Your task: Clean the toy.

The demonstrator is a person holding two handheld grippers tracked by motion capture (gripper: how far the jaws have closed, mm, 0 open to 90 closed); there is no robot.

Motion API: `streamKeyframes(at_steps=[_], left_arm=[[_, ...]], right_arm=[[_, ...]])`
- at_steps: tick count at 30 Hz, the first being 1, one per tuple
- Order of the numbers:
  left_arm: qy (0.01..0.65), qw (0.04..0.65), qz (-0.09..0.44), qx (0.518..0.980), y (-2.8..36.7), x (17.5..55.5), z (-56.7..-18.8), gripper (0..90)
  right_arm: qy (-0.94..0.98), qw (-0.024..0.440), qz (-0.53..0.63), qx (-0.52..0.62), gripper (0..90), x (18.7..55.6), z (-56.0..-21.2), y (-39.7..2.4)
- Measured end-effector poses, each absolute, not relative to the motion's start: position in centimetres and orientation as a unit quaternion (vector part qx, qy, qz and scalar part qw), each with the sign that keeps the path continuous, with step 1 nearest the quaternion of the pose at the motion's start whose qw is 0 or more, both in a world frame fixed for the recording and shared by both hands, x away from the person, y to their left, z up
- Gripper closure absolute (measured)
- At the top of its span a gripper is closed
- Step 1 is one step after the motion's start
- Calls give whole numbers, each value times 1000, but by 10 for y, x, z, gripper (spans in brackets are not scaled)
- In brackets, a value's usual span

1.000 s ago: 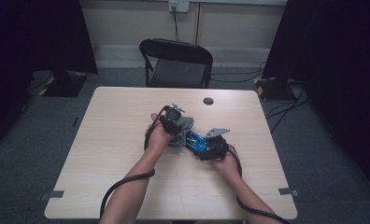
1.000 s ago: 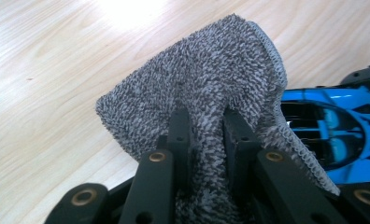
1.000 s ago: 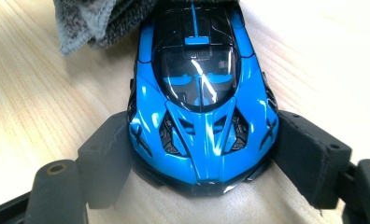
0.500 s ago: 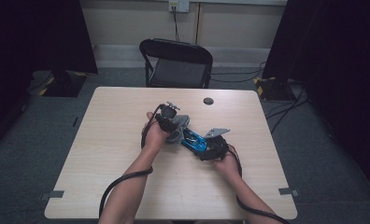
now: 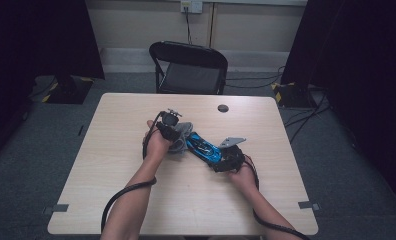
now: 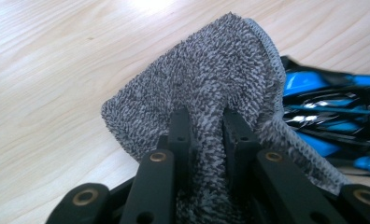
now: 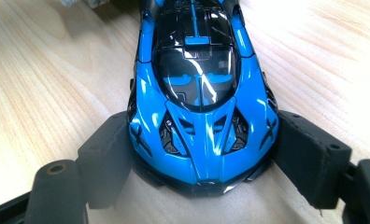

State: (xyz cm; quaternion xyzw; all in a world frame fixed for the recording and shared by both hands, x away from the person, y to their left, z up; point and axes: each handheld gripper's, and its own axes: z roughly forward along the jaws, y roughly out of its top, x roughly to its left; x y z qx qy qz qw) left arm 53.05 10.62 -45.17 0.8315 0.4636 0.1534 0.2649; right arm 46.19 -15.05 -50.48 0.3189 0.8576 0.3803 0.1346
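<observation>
On the table [image 5: 136, 200], left hand-held gripper [image 5: 178, 134] slid its cloth [image 6: 211, 88] slightly leftward, seemingly.

A light wood tabletop [image 5: 136, 200] stands on grey carpet [image 5: 31, 165]. A black folding chair [image 5: 188, 67] stands behind its far edge. The rear wall [image 5: 136, 25] is beige and carries a socket [image 5: 191, 5]. Black curtains [image 5: 356, 60] hang on both sides.

A rectangular table [image 5: 111, 200] with a pale wood-grain top is seen. A glossy blue and black toy sports car [image 5: 203, 147] is rested on it, a grey terry cloth [image 5: 182, 134] beside it. A small dark round disc [image 5: 223, 108] is placed near the far edge.
</observation>
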Motion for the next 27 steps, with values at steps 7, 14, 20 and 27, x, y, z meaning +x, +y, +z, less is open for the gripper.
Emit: streamKeyframes(at_steps=[7, 14, 20, 27], left_arm=[[476, 279, 156, 819, 124, 528, -447, 759], [466, 312, 146, 815, 123, 520, -423, 760], [437, 341, 137, 821, 106, 508, -411, 760], [410, 358, 119, 830, 83, 497, -411, 759]], right_arm=[[858, 135, 380, 319, 236, 462, -505, -151], [858, 135, 380, 319, 237, 462, -505, -151], [858, 135, 380, 318, 237, 462, -505, -151], [858, 135, 380, 318, 236, 462, -505, -151]])
